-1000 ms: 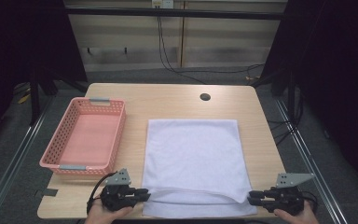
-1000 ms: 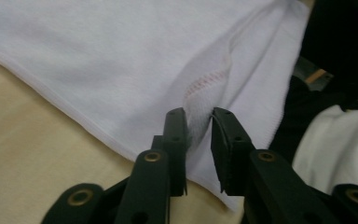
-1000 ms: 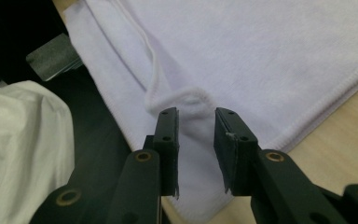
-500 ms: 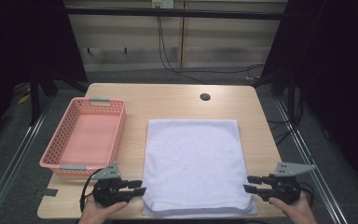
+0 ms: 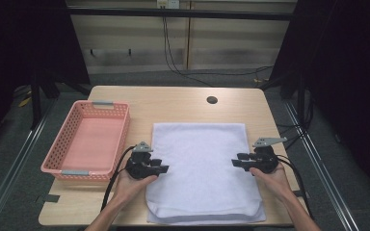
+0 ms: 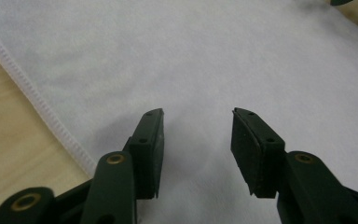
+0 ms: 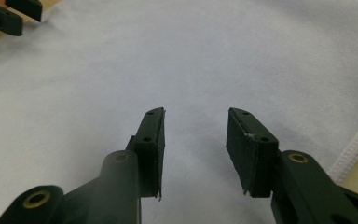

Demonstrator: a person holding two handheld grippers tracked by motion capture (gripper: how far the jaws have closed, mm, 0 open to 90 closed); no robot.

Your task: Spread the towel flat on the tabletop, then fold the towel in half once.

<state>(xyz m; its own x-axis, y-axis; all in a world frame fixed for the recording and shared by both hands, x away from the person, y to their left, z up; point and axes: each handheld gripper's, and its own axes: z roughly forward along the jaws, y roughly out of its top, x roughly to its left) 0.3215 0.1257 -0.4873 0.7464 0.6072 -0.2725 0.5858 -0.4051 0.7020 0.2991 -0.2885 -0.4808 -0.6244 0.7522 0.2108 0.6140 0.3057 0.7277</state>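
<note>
Folding job on the white towel [image 5: 202, 168], which lies flat on the table [image 5: 173, 98], mid to right, its near edge at the table's front edge and looking doubled or slightly rolled there. Pink basket [image 5: 89, 142] sits along the table's left side, empty.

Step in hand, as I read it: between grasps, lining up for a fresh pinch on the towel's side edges.

Left gripper [image 6: 196, 135]: jaws moderately wide, holding nothing, hovering over cloth just inside the left hem. Can't tell if the tips brush the fabric.

Right gripper [image 7: 195, 133]: same gap, empty, over cloth just inside the right hem.

Next move probably calls for backing each gripper out to its hem, dropping low enough to get one jaw under the edge, then closing both together so the fold stays square.
</note>
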